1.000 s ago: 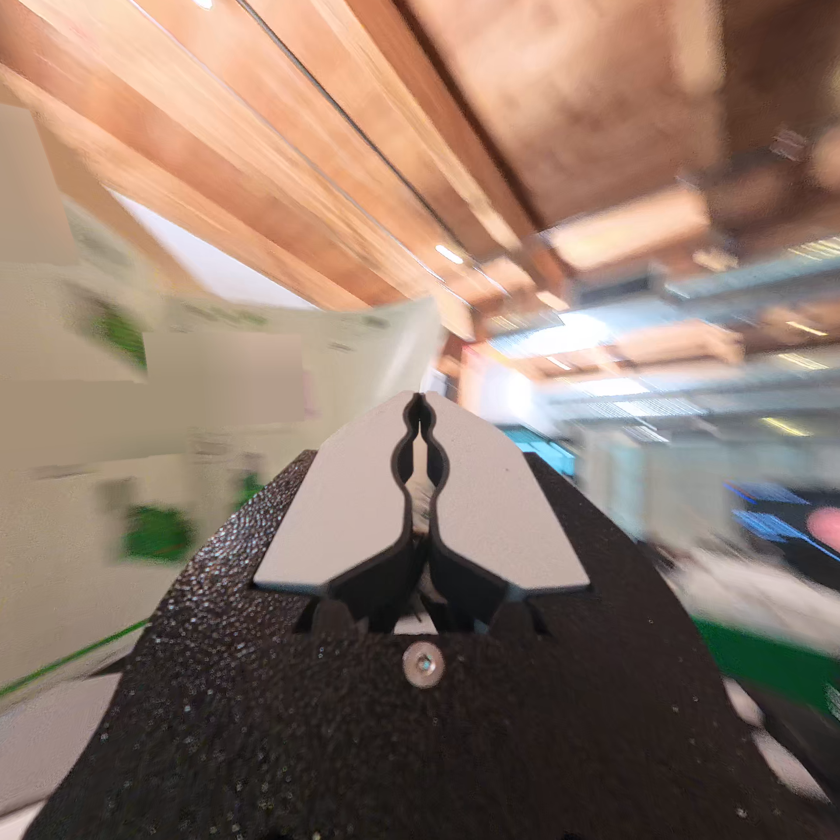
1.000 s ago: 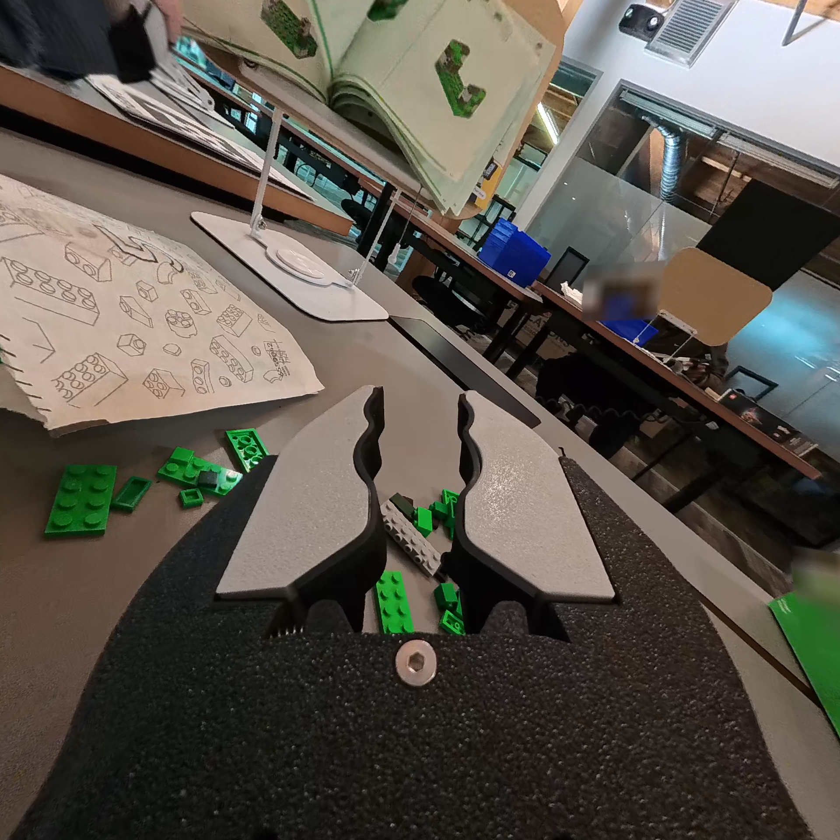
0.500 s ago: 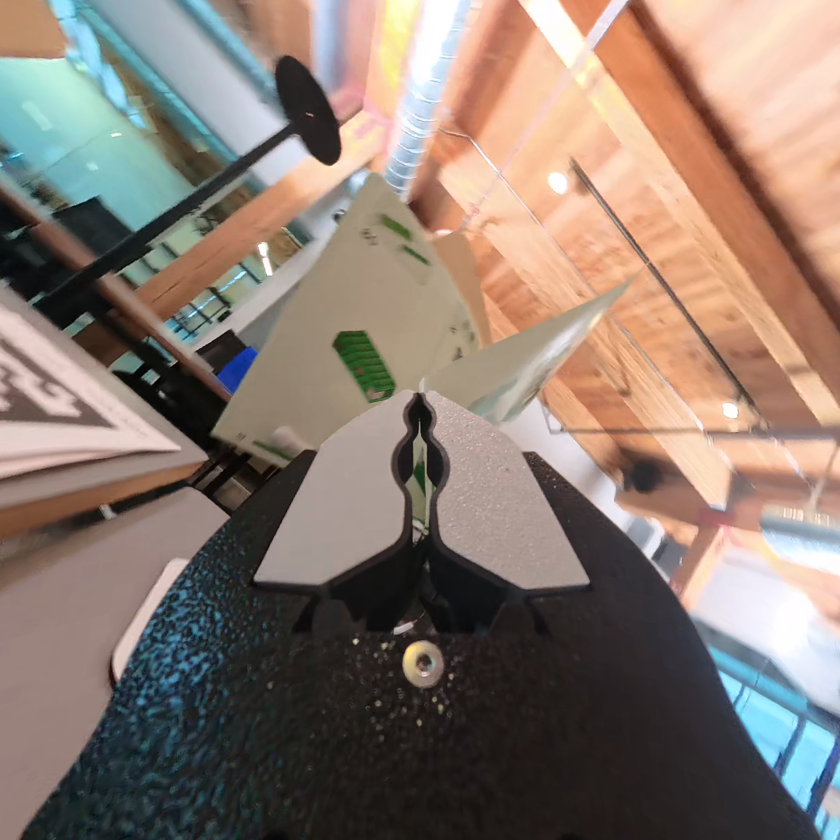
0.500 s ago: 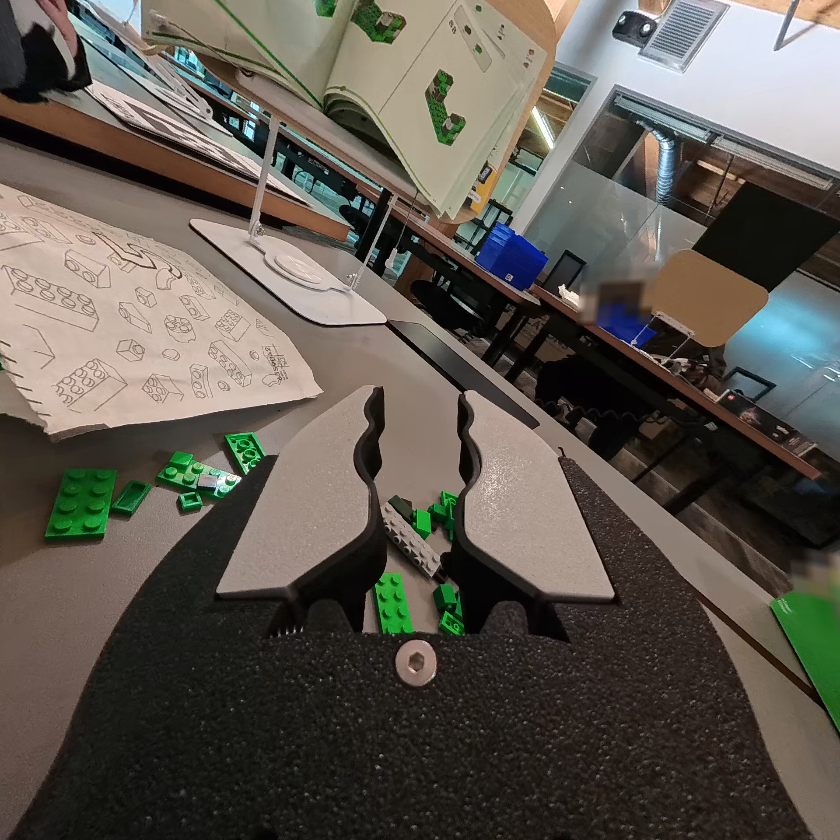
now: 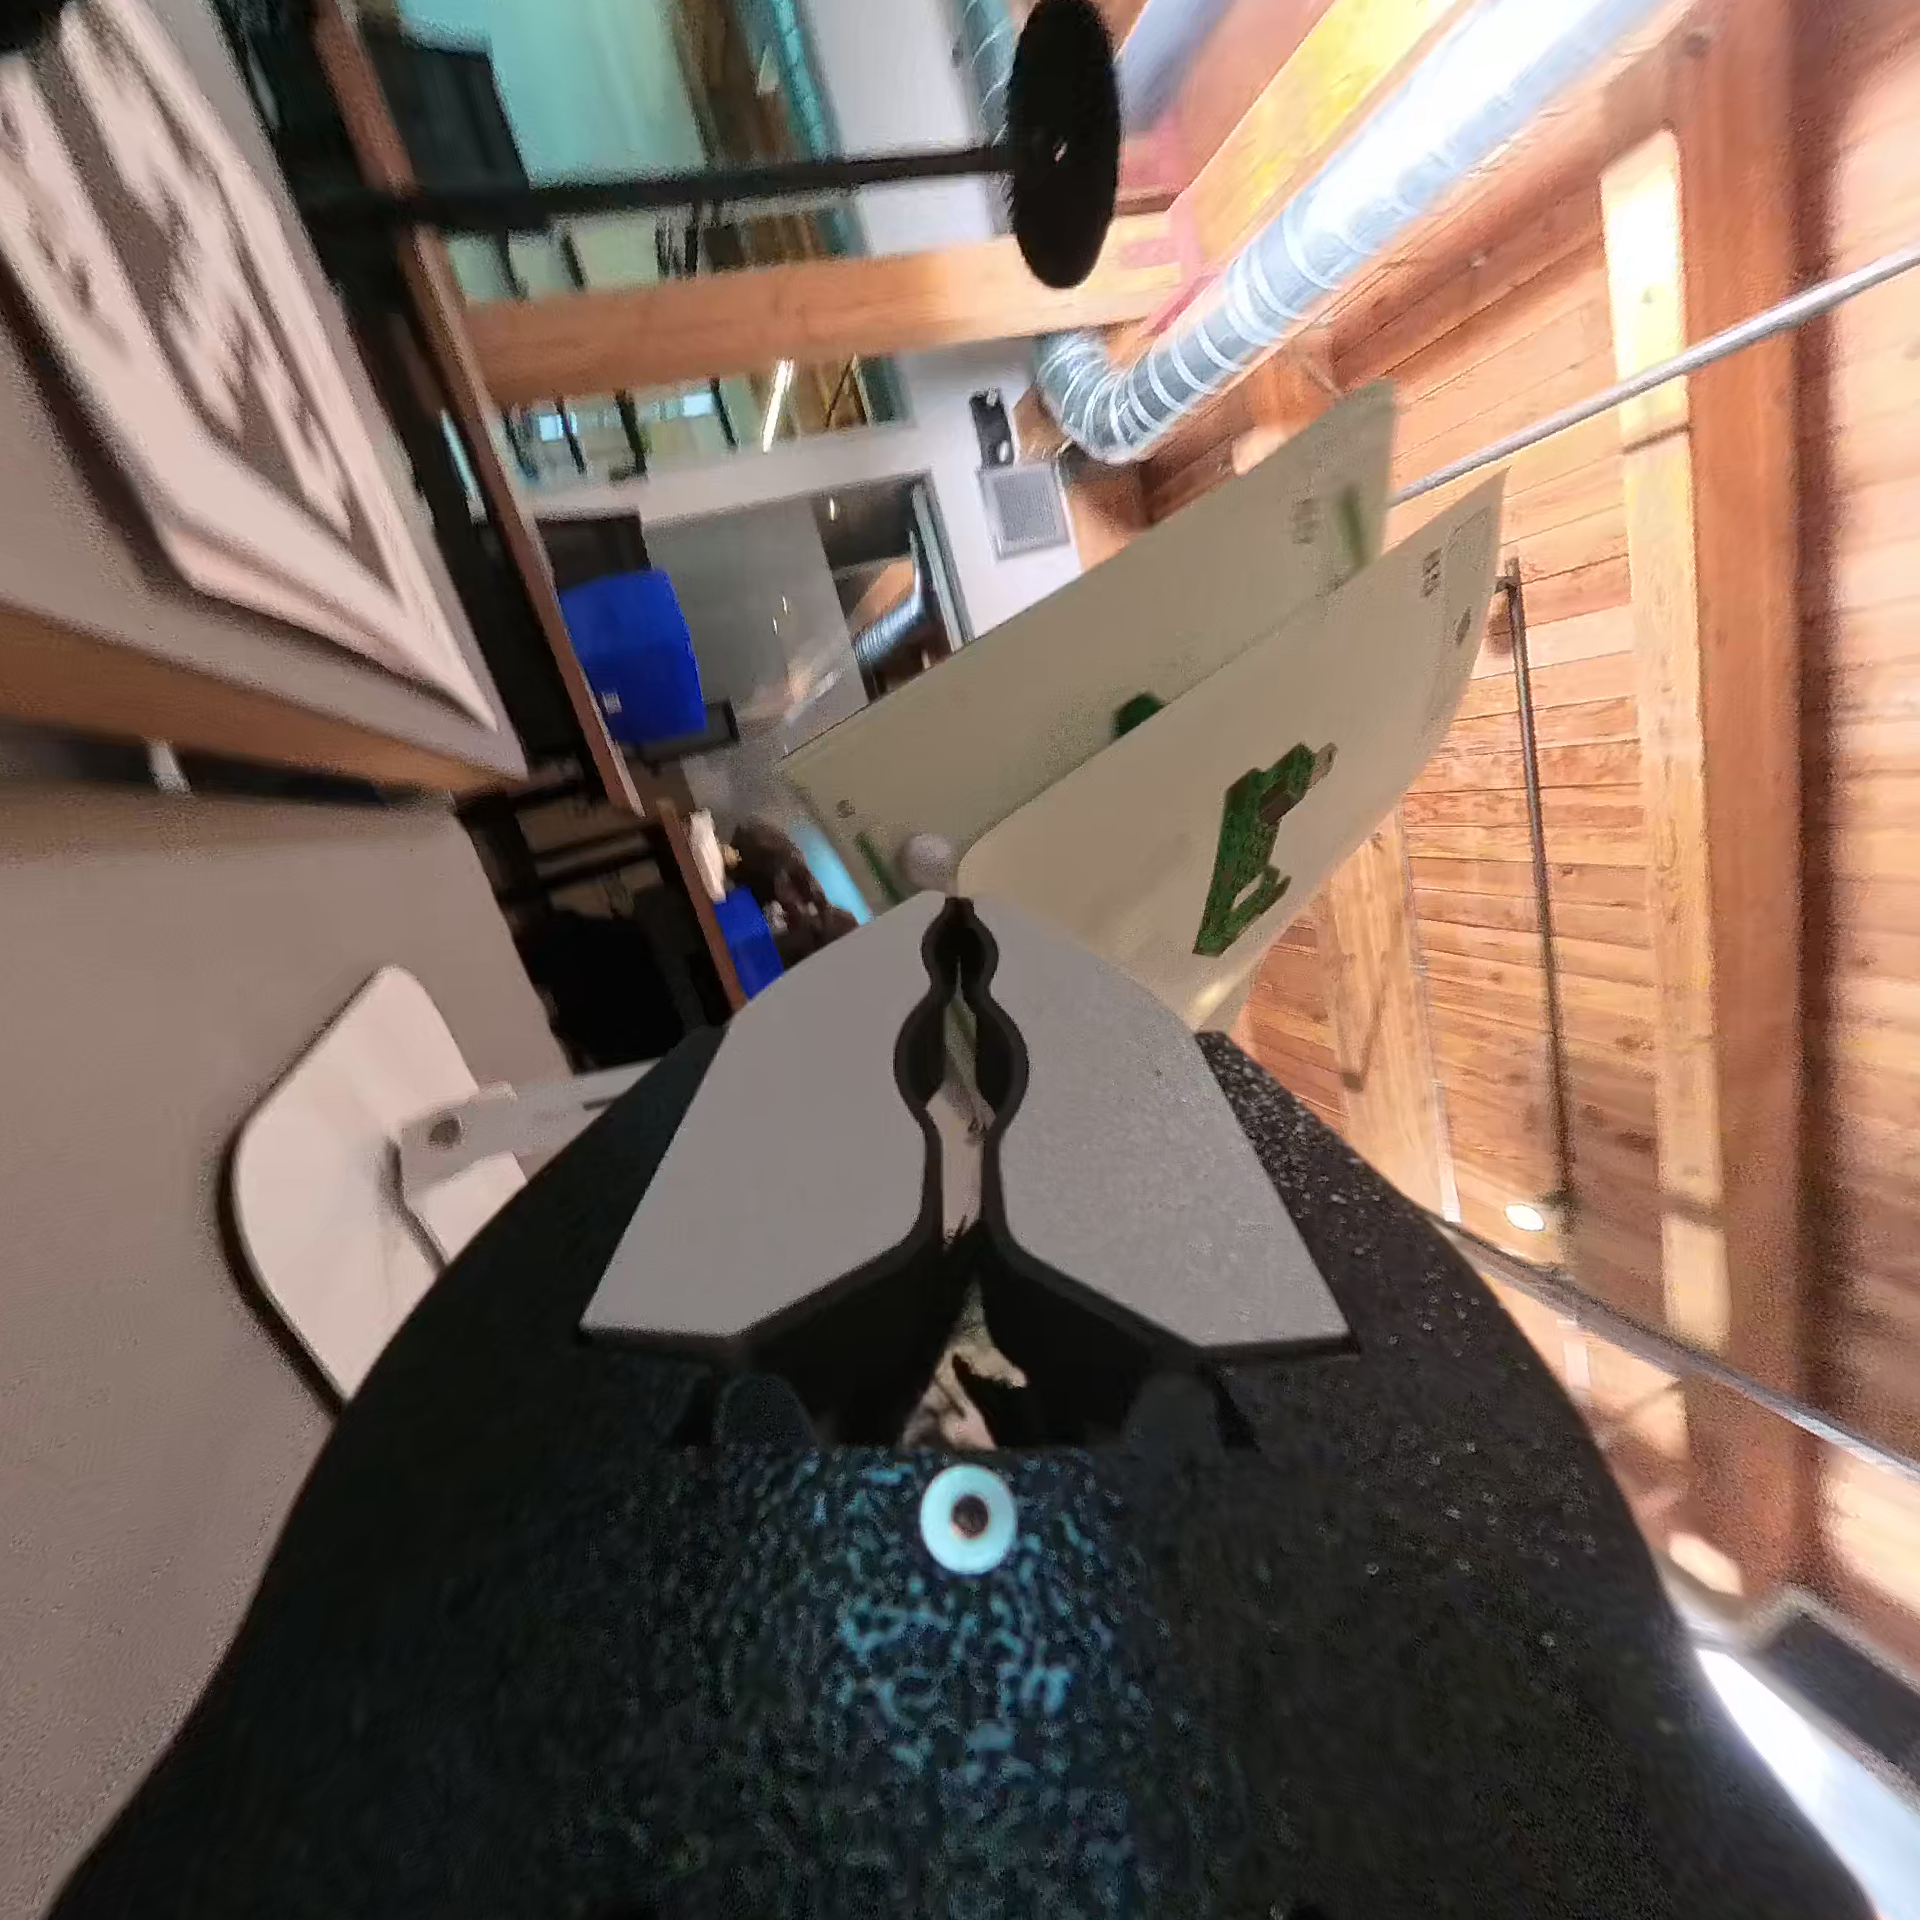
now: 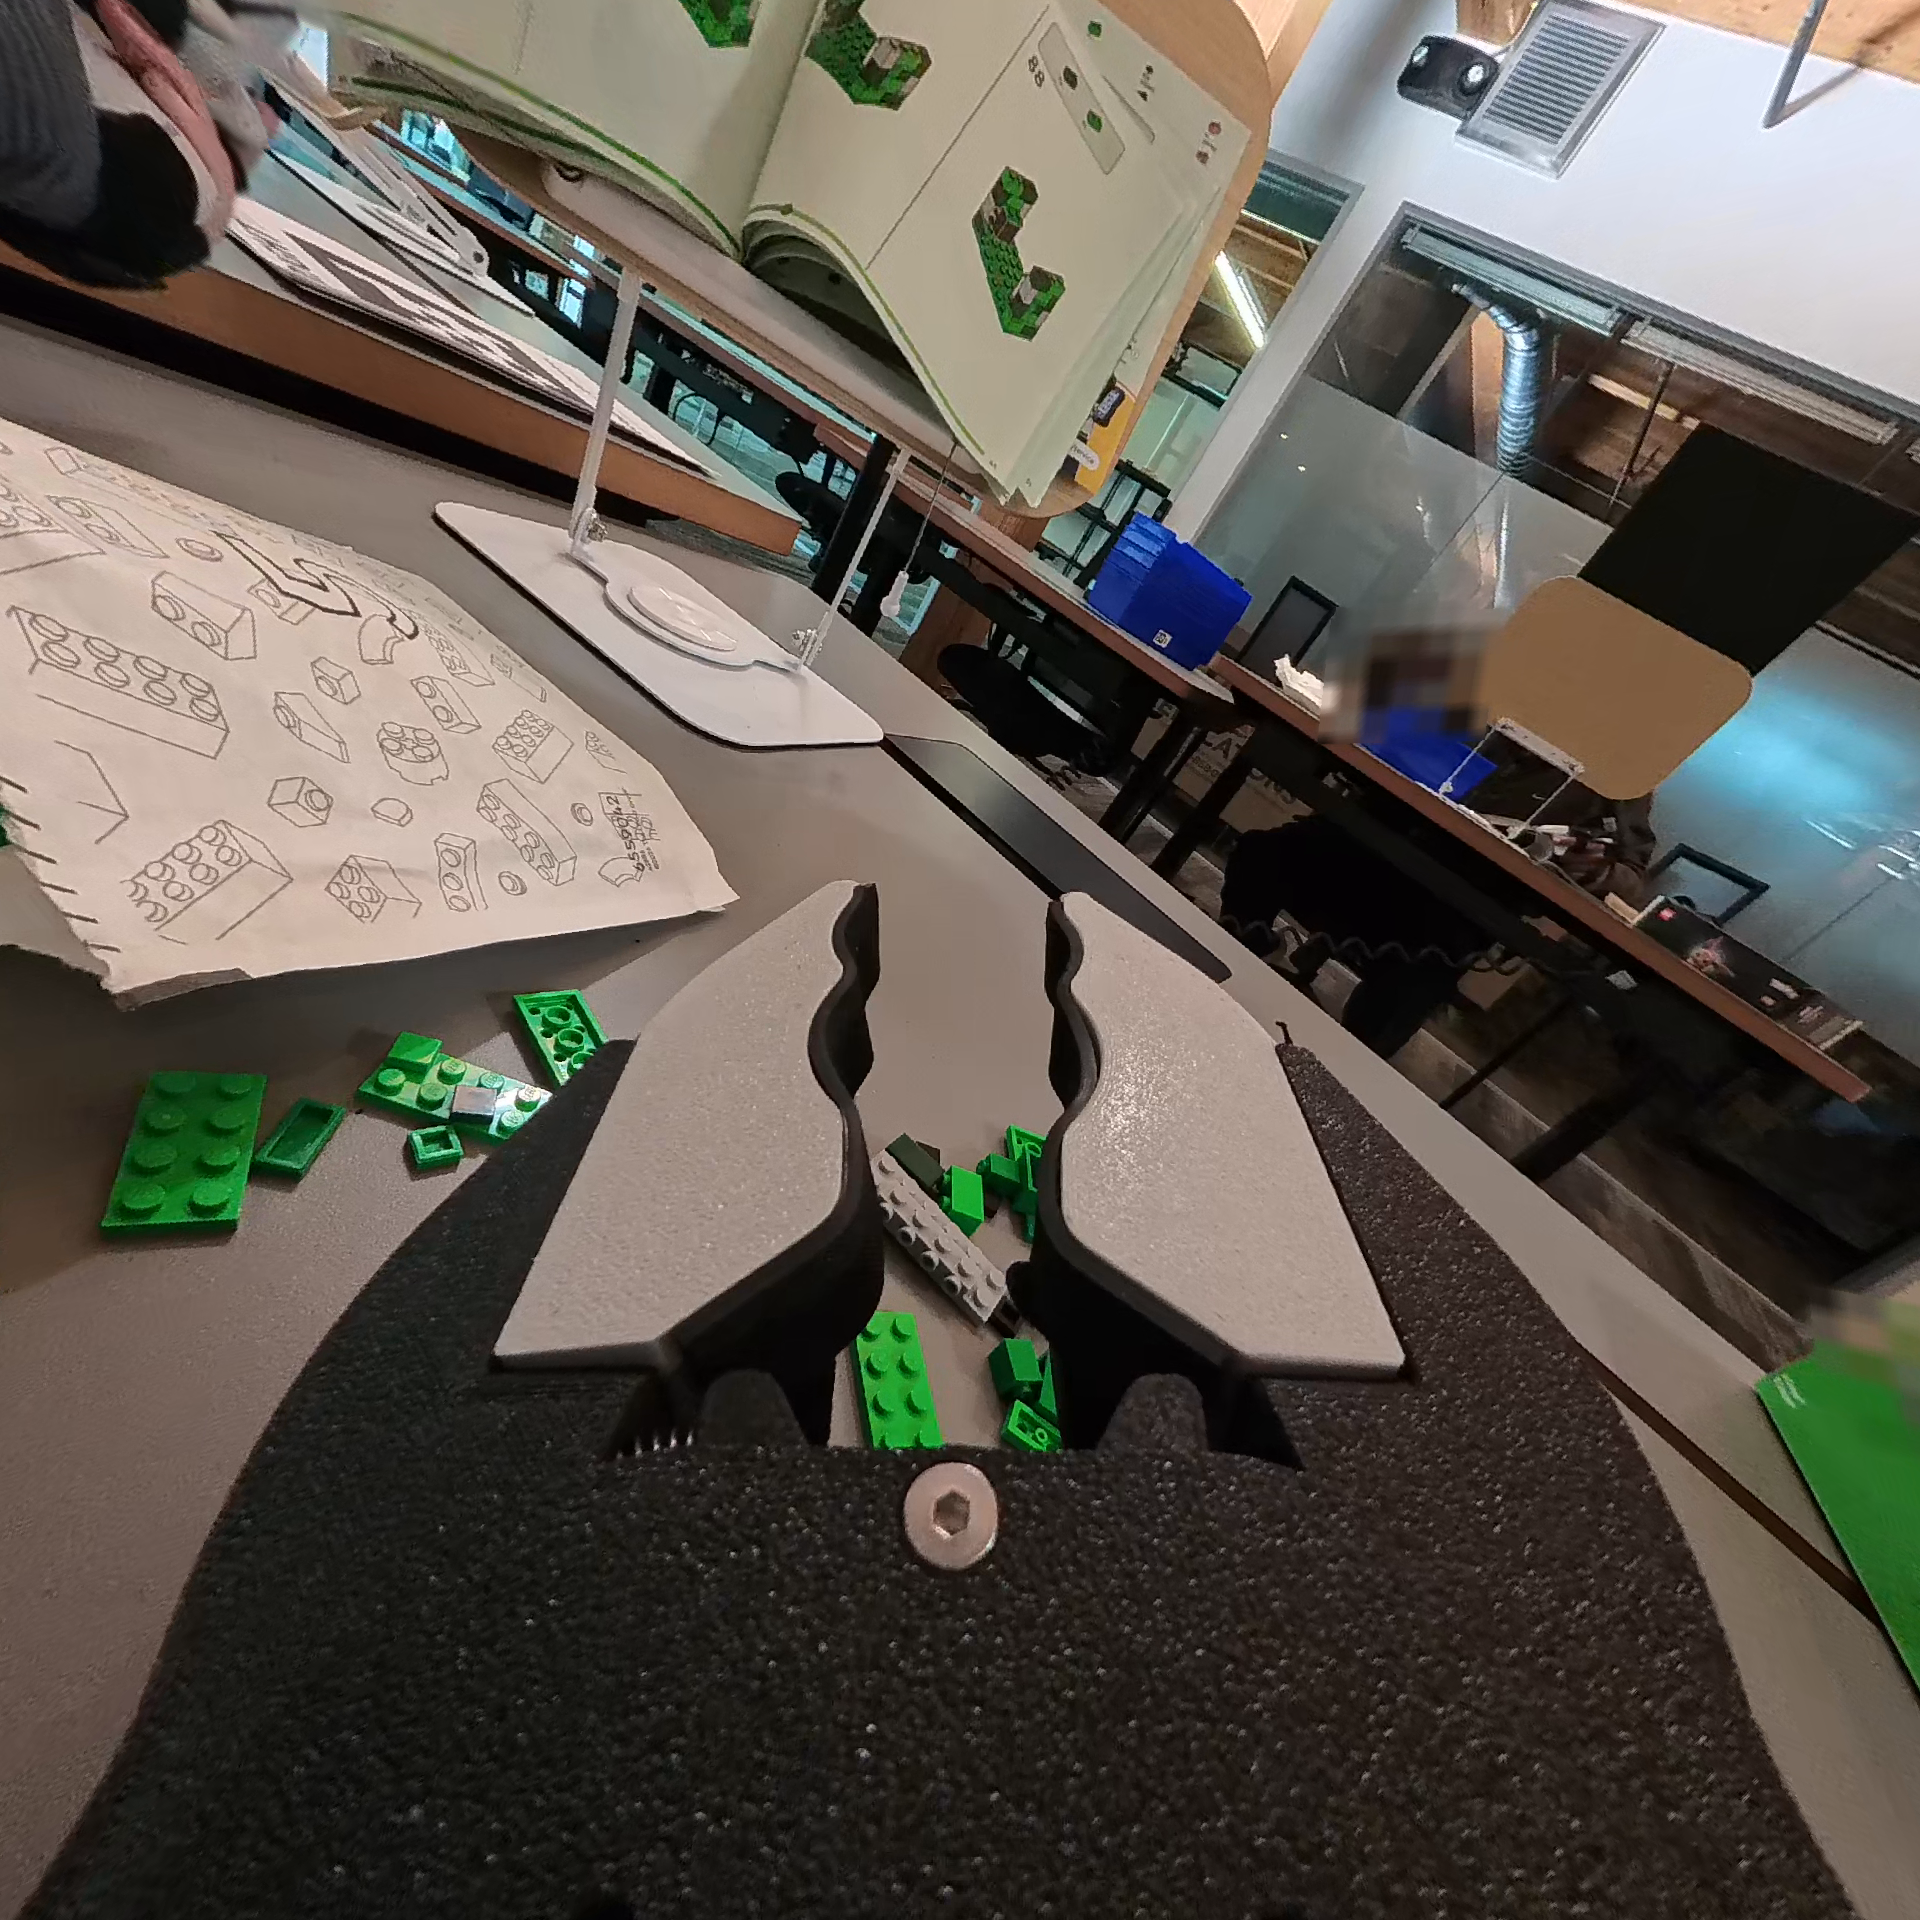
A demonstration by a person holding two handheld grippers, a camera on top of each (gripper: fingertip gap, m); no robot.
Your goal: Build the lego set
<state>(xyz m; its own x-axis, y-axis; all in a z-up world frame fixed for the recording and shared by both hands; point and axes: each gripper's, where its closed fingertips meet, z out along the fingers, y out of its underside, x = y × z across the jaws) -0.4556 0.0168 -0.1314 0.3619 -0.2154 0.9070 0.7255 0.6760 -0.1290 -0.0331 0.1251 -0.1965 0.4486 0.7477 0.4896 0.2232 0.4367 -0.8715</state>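
Observation:
My left gripper [image 5: 951, 914] is shut on the edge of a page [image 5: 1195, 831] of the instruction booklet, which shows green build pictures. In the right wrist view the booklet [image 6: 935, 208] lies open on a white stand [image 6: 665, 623]. My right gripper [image 6: 961, 935] is open and empty, low over the grey table. Between its fingers lie a grey studded plate [image 6: 940, 1236], a green plate [image 6: 896, 1392] and several small green pieces. A green 2x4 plate [image 6: 187, 1148] and more green pieces lie to its left.
A white paper bag printed with brick drawings [image 6: 270, 748] lies at the left of the table. A green flat sheet [image 6: 1860, 1475] sits at the right edge. A person's sleeve and hand [image 6: 135, 135] show at the top left. The stand's base [image 5: 322, 1174] shows under the left gripper. The grippers' ends are close to 45 centimeters from one another.
The left gripper has rolled and swung leftward with the page held in it, and the booklet now lies open at a new spread. The right gripper has stayed still and open.

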